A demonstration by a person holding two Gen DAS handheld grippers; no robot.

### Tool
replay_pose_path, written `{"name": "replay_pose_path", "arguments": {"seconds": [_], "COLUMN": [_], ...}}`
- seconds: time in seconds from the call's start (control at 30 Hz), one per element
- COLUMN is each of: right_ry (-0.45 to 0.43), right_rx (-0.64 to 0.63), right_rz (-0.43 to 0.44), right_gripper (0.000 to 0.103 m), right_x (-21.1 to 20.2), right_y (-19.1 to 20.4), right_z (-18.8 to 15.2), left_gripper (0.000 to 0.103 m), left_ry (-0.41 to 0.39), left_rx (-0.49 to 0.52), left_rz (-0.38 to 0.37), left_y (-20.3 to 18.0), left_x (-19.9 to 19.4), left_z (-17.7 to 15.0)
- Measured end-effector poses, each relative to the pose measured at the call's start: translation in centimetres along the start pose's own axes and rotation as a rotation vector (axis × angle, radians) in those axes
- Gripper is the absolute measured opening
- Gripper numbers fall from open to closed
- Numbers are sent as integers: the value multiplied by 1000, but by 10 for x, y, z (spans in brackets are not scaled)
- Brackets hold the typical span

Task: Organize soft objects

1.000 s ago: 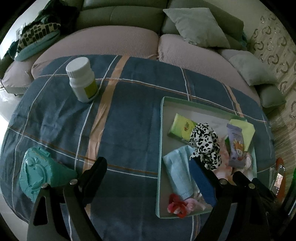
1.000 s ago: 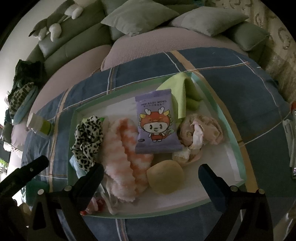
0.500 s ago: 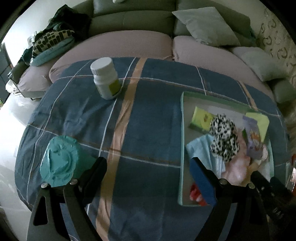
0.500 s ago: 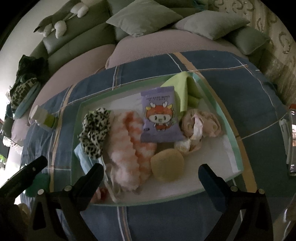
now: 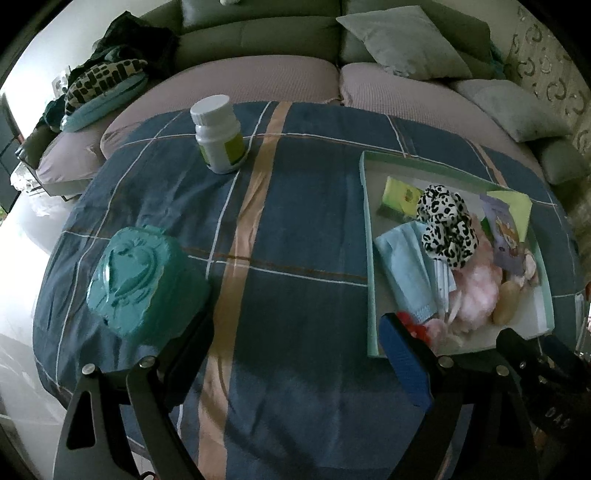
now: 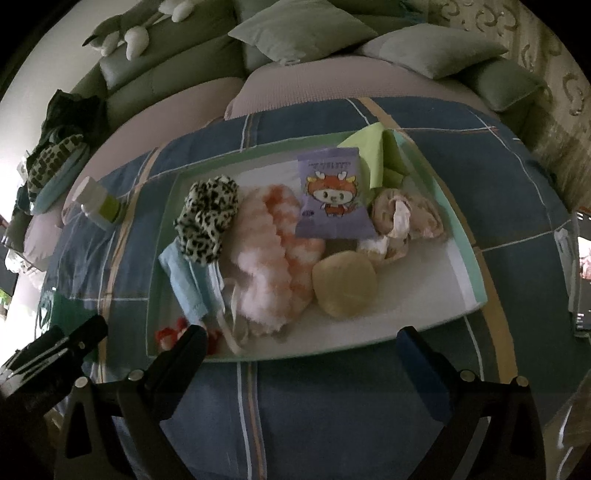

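Behind the tabletop (image 5: 295,229), draped in a blue checked cloth, runs a green sofa (image 5: 258,33) with pale cushions. On the cloth's right part sits a shallow green-rimmed tray (image 6: 476,273) holding the soft things: a leopard-print scrunchie (image 6: 207,221), a fluffy pink piece (image 6: 269,262), a light blue cloth (image 6: 184,280), a round cream sponge (image 6: 345,282), a purple wipes packet (image 6: 332,195) and a green cloth (image 6: 369,155).

The right tool (image 6: 301,354) hangs spread wide and empty just in front of the tray's near rim, the sponge and pink piece just beyond it. The left tool (image 5: 295,354) is also spread and holds nothing; its left finger lies beside a teal box (image 5: 144,277), with the tray off to its right. A white bottle (image 5: 219,134) stands farther back.
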State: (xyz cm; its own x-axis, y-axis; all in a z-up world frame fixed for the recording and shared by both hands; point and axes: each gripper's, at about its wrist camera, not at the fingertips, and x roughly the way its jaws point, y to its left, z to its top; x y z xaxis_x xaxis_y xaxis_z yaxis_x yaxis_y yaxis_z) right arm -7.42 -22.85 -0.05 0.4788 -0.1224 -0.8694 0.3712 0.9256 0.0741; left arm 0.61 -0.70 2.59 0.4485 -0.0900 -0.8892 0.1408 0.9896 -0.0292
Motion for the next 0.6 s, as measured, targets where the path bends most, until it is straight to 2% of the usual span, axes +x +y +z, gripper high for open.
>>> {"name": "replay_pose_path", "arguments": {"seconds": [0.33,0.6], "right_ry": [-2,3], "right_rx": [-19,-13], "right_rz": [10,24], "right_gripper": [103,103], "right_x": [-7,-11], "right_y": [3,1], "right_z": [-18,-27], "left_gripper": [91,91], "left_ry": [20,66], "left_rx": [-4,-5], "left_rz": [29,58], "left_y": [8,11], "left_x": [-3,3], "left_z": [-18,-36]}}
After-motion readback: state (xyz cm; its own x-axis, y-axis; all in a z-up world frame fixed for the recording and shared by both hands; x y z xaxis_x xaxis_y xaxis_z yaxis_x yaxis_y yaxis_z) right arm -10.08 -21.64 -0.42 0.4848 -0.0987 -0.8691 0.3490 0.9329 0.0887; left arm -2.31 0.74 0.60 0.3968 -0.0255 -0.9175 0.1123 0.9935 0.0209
